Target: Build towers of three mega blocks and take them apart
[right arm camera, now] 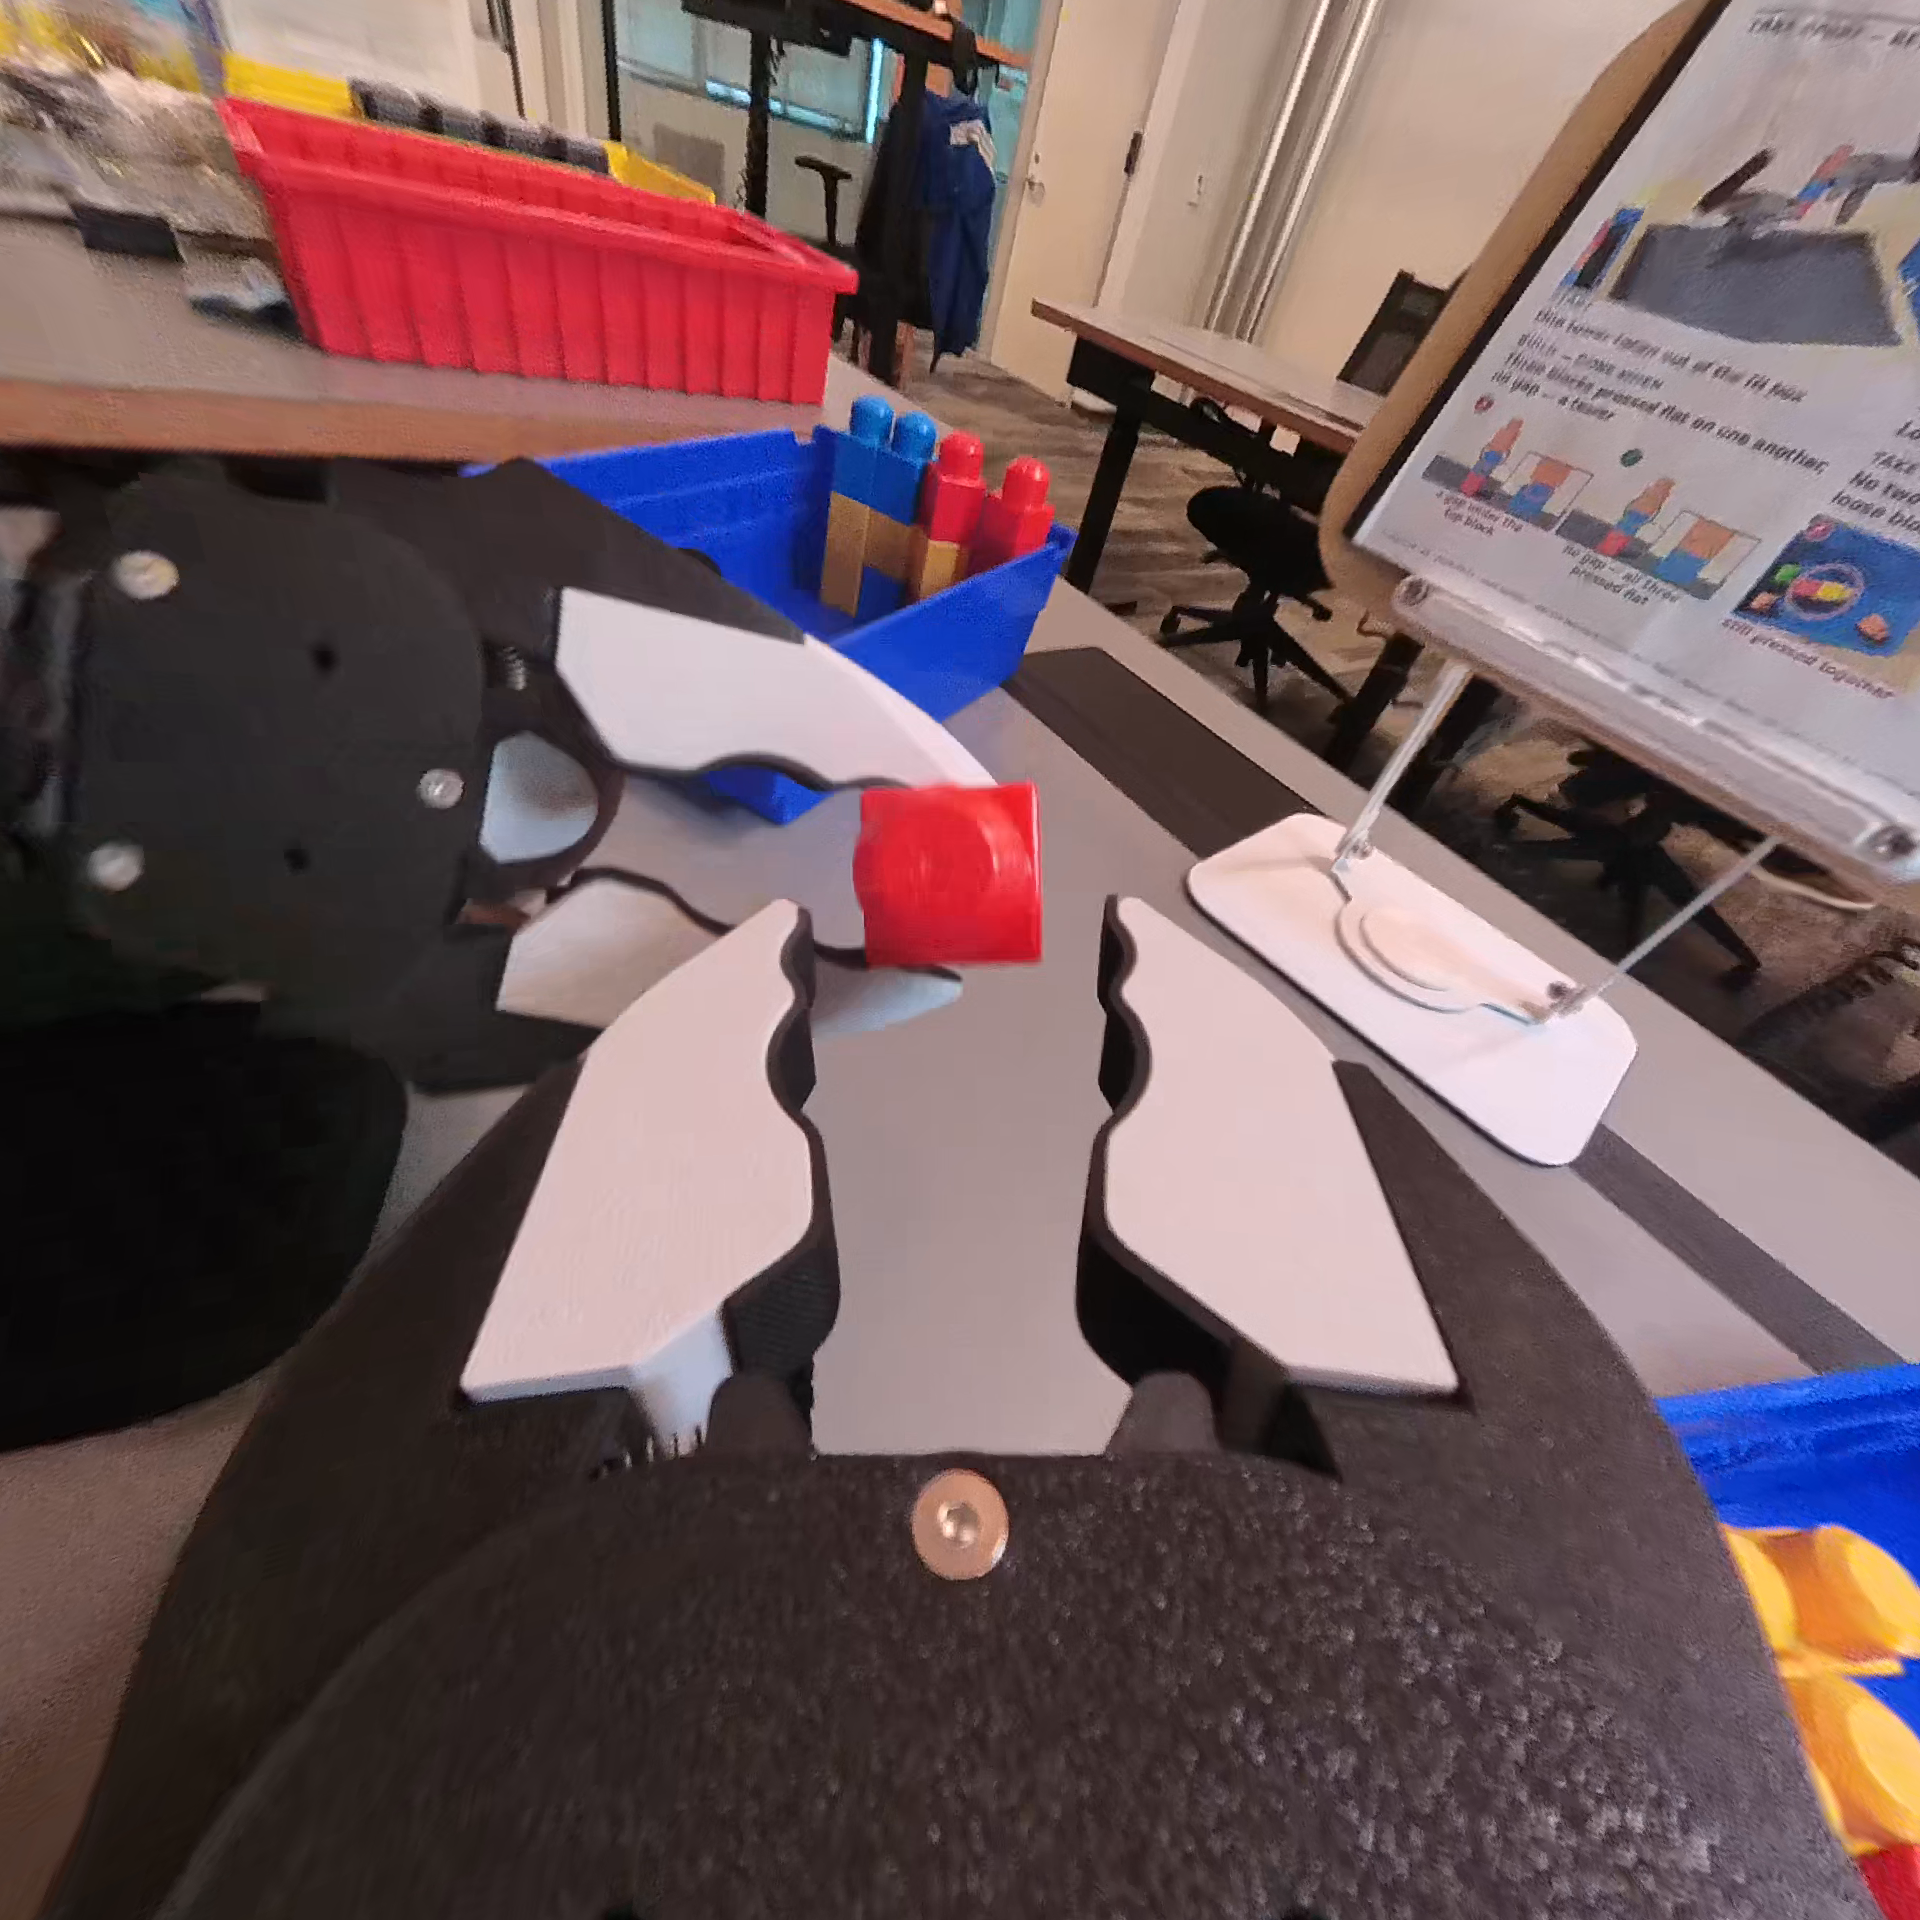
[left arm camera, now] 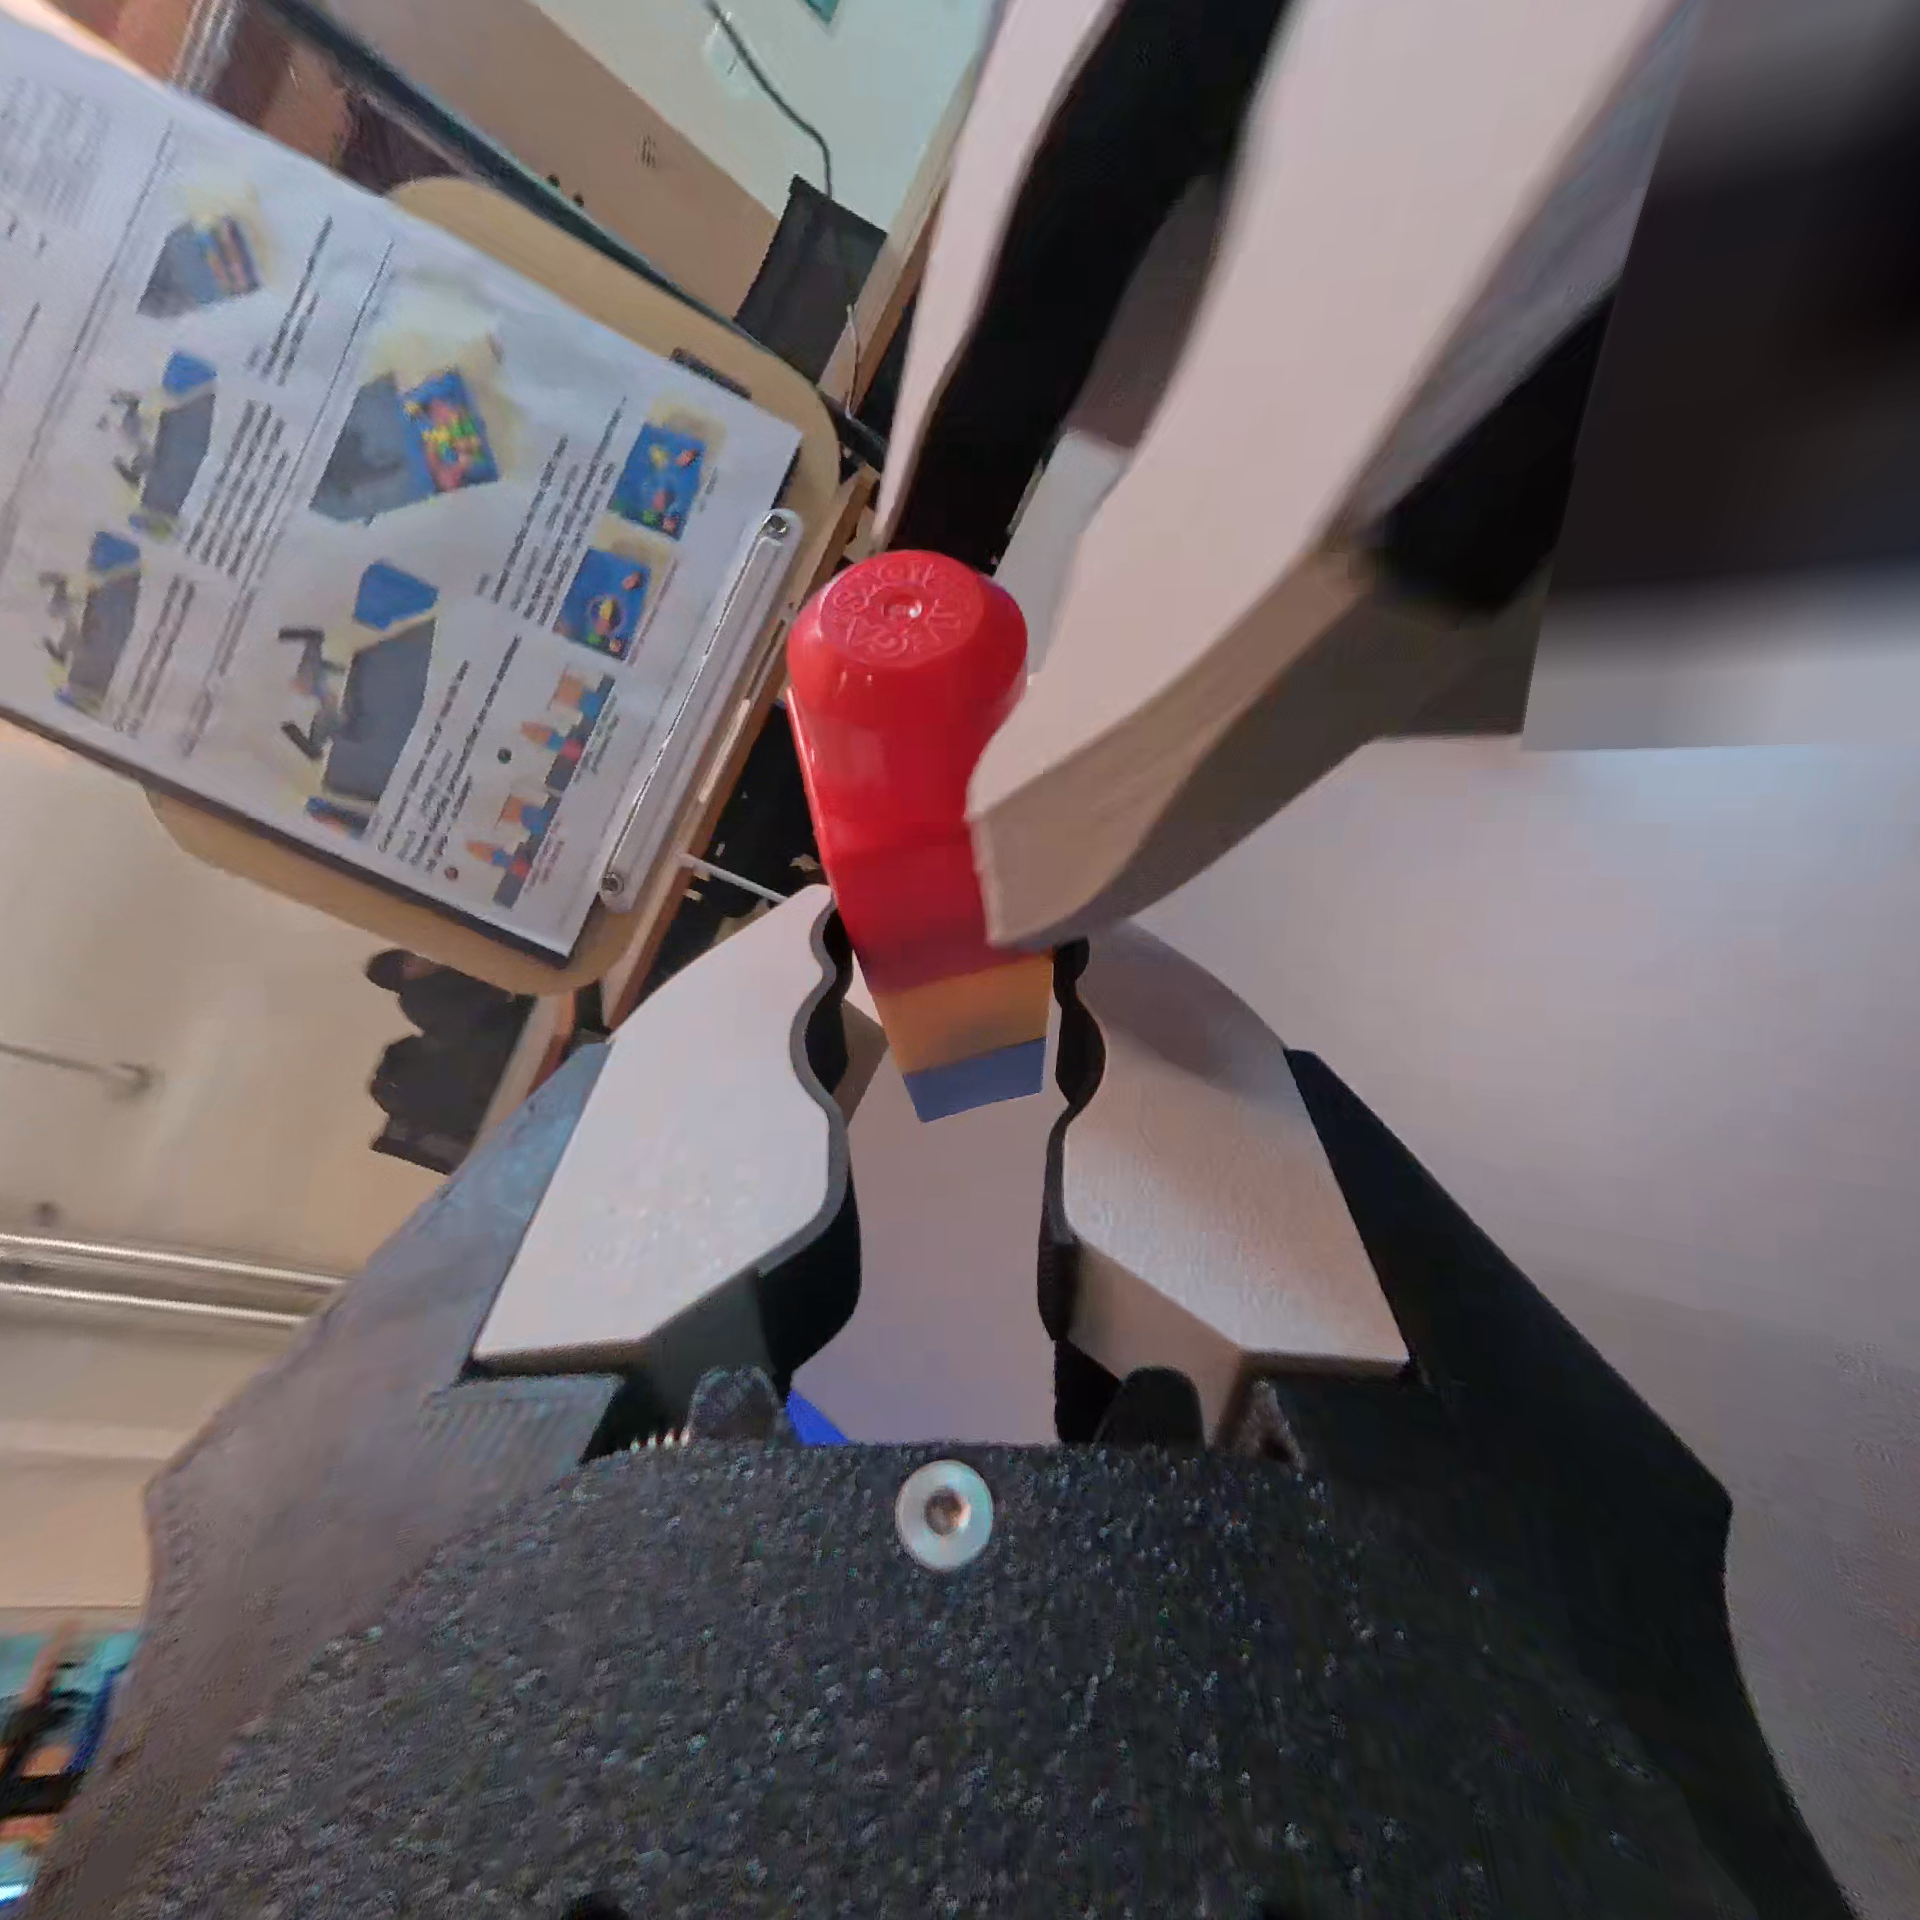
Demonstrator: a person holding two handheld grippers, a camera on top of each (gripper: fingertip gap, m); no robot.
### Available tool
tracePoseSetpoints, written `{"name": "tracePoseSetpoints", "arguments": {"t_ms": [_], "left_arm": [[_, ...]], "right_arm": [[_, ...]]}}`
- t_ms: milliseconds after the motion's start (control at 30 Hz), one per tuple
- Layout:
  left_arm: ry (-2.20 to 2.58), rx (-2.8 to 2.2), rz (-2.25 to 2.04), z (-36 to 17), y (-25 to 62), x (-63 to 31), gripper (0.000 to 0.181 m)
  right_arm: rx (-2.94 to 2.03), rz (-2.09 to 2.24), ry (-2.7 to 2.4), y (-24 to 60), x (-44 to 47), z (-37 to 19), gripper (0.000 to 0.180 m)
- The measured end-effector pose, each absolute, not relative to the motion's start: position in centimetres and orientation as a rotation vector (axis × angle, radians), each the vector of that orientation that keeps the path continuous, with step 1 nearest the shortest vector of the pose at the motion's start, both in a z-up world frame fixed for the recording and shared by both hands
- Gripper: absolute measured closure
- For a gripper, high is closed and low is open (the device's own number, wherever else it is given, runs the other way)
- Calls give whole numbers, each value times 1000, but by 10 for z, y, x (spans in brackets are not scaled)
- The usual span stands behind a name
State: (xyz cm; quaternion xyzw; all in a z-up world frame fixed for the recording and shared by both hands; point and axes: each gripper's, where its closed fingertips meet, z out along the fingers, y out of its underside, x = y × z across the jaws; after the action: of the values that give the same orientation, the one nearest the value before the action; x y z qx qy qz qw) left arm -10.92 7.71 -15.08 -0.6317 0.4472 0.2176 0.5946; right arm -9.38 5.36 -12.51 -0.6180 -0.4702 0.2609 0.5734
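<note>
My left gripper (left arm camera: 945, 935) is shut on a three-block tower: a red block (left arm camera: 904, 727) at the far end, an orange block (left arm camera: 966, 1013) in the middle and a blue block (left arm camera: 971, 1081) nearest the camera. The fingers clamp the orange and blue part, and the tower is held in the air. My right gripper (right arm camera: 956, 909) is open, and the red block (right arm camera: 951, 873) sits end-on just beyond its fingertips. In the left wrist view one of the right gripper's fingers (left arm camera: 1195, 675) lies against the red block's right side.
A blue bin (right arm camera: 935, 644) behind holds several built towers (right arm camera: 914, 499). A red bin (right arm camera: 520, 270) stands on a farther table. An instruction sheet on a stand (right arm camera: 1662, 364) has its white base (right arm camera: 1434, 987) to the right. Another blue bin (right arm camera: 1808, 1455) with yellow blocks (right arm camera: 1829, 1662) is at lower right. Tip to tip, the grippers are about 4 cm apart.
</note>
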Motion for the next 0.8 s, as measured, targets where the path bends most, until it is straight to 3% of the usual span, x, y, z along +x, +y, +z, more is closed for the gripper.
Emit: {"name": "tracePoseSetpoints", "arguments": {"t_ms": [100, 200, 267, 433, 567, 667, 733, 800], "left_arm": [[1102, -1447, 572, -166, 73, -101, 144], [1151, -1406, 489, -168, 69, -96, 143], [1179, -1415, 357, -170, 64, -93, 132], [1258, -1518, -126, -184, 45, -87, 114], [1392, -1468, -487, -195, 7, -64, 110], [1417, -1461, -557, -201, -4, -50, 119], [1413, -1453, -575, -202, -8, -47, 139], [1420, -1490, -577, -202, -6, -50, 141]], "right_arm": [[-1463, 582, -1155, 53, -93, -142, 144], [-1449, 638, -1207, 52, -87, -146, 145], [-1400, 711, -1262, 50, -78, -145, 145], [-1325, 1013, -1419, 26, -56, -148, 145], [-1246, 1139, -1485, 4, -57, -146, 145], [-1200, 1230, -1528, -13, -62, -144, 145], [-1173, 1256, -1537, -20, -64, -142, 145], [-1177, 1228, -1538, -18, -64, -143, 145]]}}
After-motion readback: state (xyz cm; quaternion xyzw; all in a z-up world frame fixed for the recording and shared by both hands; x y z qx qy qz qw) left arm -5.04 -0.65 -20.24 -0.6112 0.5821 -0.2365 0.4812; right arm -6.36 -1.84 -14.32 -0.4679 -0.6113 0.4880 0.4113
